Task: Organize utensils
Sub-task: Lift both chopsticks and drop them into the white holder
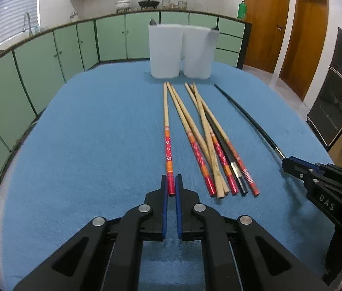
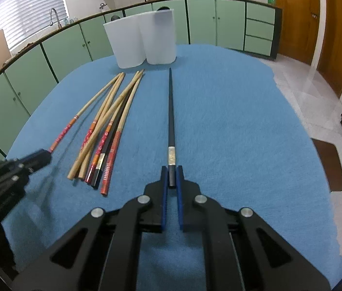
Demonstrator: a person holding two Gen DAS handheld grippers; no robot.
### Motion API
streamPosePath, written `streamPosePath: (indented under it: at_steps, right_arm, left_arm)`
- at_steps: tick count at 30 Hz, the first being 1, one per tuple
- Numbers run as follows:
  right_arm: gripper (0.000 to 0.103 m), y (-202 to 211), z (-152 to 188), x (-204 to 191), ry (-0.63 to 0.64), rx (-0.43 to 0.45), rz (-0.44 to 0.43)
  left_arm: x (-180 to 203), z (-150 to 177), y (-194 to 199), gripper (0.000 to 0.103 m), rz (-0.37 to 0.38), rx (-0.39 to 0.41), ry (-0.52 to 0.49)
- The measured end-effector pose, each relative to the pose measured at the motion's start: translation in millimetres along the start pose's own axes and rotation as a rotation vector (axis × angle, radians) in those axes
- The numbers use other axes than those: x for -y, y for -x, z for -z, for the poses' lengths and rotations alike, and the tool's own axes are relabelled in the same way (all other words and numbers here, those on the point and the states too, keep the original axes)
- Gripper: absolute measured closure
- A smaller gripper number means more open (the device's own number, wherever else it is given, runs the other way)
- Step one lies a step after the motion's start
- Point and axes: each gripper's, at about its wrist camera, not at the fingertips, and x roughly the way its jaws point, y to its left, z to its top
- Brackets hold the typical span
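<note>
My left gripper (image 1: pixel 171 181) is shut on the red end of a red-handled bamboo chopstick (image 1: pixel 167 131) that points toward the two white holders (image 1: pixel 164 51). My right gripper (image 2: pixel 171 174) is shut on the end of a black chopstick (image 2: pixel 171 111) with a silver band; it also shows in the left wrist view (image 1: pixel 246 118). A pile of several chopsticks (image 1: pixel 209 143), bamboo, red-handled and one black, lies between the two grippers on the blue cloth. It also shows in the right wrist view (image 2: pixel 107 131). The right gripper body shows at the right of the left wrist view (image 1: pixel 285 163).
The blue cloth (image 1: pixel 86 145) covers a round table. The two white holders stand side by side at the far edge, also in the right wrist view (image 2: pixel 144 41). Green kitchen cabinets (image 1: pixel 37 55) run behind the table. Tiled floor and wooden doors (image 2: pixel 292 14) are to the right.
</note>
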Motion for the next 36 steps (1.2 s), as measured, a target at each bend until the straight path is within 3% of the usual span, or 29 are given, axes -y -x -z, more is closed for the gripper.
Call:
streamPosePath:
  at_steps: [9,20,36]
  right_arm:
    - [0.097,39.5,-26.7,3.0,0.009,0.086,-0.016]
    - [0.097,92.3,-88.4,11.0,-0.005,0.240,-0.093]
    - [0.097,123.4,-206.2,-5.9,0.135,0.317,-0.192]
  left_arm:
    - [-7.3,-27.2,44.4,0.097,-0.007,0.116,0.001]
    - [-15.0,-93.3,92.4,0.097,0.016,0.304,0.006]
    - [-20.9,-178.3,105.2,0.097,0.117,0.401,-0.010]
